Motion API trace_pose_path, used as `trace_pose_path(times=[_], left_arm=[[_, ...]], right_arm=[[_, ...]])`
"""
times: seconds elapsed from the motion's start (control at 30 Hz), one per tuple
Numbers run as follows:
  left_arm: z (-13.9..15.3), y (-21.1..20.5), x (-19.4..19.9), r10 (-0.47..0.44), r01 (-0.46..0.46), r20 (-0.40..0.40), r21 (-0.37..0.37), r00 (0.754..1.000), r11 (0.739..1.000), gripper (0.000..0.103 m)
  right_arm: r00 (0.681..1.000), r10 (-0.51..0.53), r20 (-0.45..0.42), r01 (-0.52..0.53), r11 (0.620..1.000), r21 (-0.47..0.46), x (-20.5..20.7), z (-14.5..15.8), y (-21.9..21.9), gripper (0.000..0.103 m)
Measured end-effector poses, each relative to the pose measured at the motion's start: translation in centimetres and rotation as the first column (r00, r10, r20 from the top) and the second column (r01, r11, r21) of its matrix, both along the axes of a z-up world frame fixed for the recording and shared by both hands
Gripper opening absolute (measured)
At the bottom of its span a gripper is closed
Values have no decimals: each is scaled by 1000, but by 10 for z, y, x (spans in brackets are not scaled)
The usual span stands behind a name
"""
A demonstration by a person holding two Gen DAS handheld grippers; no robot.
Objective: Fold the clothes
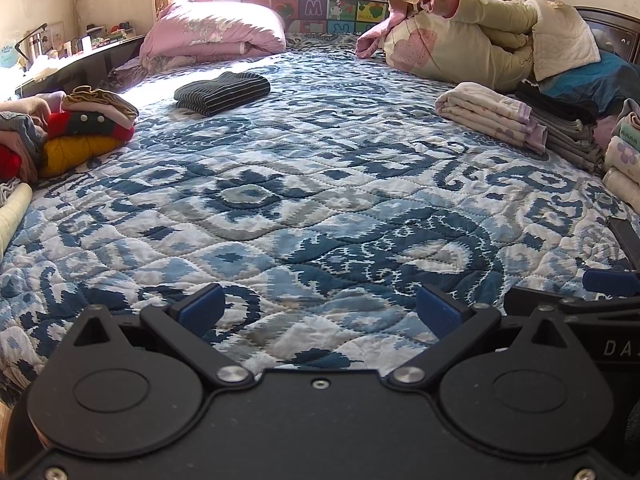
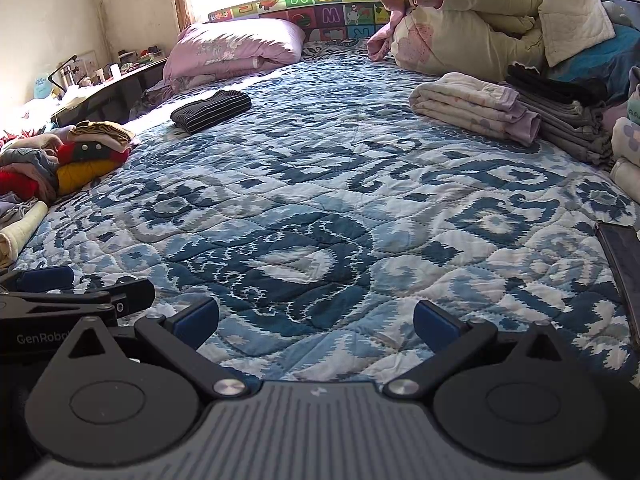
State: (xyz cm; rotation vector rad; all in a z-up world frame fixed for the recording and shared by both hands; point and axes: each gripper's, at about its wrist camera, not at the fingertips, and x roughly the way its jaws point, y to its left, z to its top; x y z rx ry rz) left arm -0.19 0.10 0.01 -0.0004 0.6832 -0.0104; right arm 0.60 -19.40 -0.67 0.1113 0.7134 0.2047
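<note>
Two grippers are held side by side, low over a blue-and-white quilted bed (image 1: 320,208), each with its blue-padded fingers spread wide and nothing between them: the left gripper (image 1: 320,312) and the right gripper (image 2: 316,316).

No garment is laid out on the bare quilt ahead of them. In the left wrist view, an unsorted heap of clothes (image 1: 72,136), red, yellow and tan, is seen at about 10 o'clock by the bed's edge. A folded dark striped garment (image 1: 222,92) is set alone at 11 o'clock. At 2 o'clock, folded pale floral pieces (image 1: 492,116) are stacked touching a pile of folded grey and black clothes (image 1: 568,132). More folded pieces are glimpsed at 3 o'clock, cut off by the frame. Rolled bedding (image 1: 472,36) and a pink pillow (image 1: 212,32) are ranged at 12 o'clock beneath the window.

The work is judged to be well under way: several items appear finished and stacked, while the heap at 10 o'clock appears left to fold. A fresh garment would next have to be fetched from it.
</note>
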Motion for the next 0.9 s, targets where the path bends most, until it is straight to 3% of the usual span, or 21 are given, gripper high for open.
trace_pose_path(times=[0.67, 0.77, 0.9], left_arm=[[6, 1, -1, -28, 28, 10, 24, 1000, 999, 103], [9, 10, 1, -24, 24, -5, -10, 1000, 1000, 103], [4, 35, 11, 5, -10, -50, -117, 999, 993, 103]], right_arm=[[1000, 17, 13, -17, 999, 27, 0, 4, -2, 103], [999, 26, 21, -27, 999, 33, 4, 8, 0, 103], [999, 41, 0, -41, 999, 28, 17, 6, 5, 103]])
